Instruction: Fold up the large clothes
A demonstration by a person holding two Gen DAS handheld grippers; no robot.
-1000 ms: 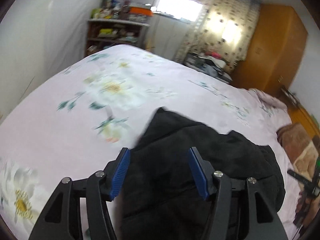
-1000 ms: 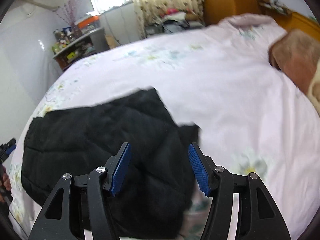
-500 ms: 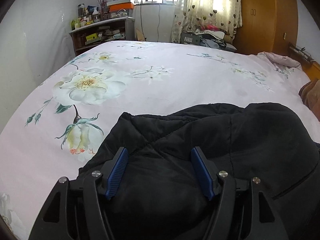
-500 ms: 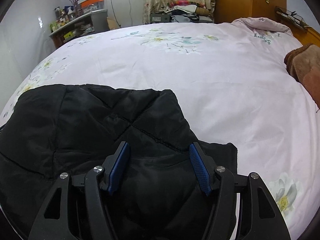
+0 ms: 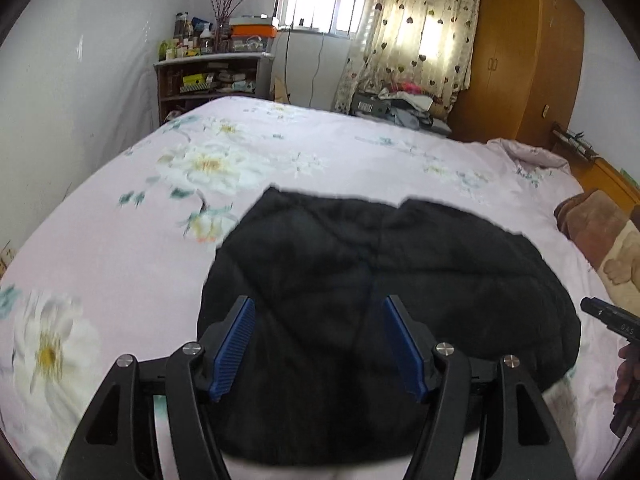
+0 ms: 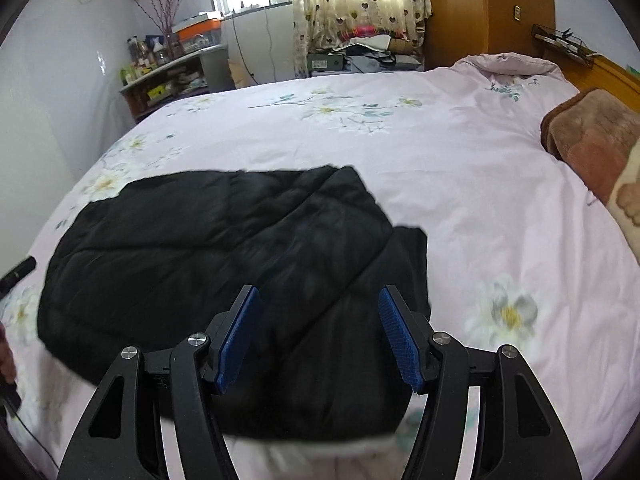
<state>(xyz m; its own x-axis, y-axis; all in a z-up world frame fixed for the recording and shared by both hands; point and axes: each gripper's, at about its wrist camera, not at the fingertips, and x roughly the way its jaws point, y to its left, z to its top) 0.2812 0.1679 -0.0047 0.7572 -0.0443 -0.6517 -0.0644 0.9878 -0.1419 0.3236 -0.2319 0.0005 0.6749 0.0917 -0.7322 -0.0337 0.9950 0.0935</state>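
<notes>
- Black quilted jacket (image 5: 360, 288) lies folded into a rounded bundle on the near part of my bed, flat on the pink floral duvet (image 5: 120, 248); the right wrist view shows the same jacket (image 6: 208, 240) with one corner stepping out toward the right.
- Surroundings: a brown blanket (image 6: 592, 144) sits at the bed's right edge, well apart from the jacket. Beyond the far end stand a cluttered shelf unit (image 5: 208, 76), a heart-print curtain (image 5: 416, 32) and an orange wooden wardrobe (image 5: 524, 52). Nothing rests on the jacket.
- My left gripper (image 5: 318, 344) angles down over the jacket's near half, fingers spread, blue pads clear of the fabric as far as I can tell.
- My right gripper (image 6: 318, 336) angles down likewise, fingers spread, nothing pinched.
- Its black tip also shows at the right edge of the left view.
</notes>
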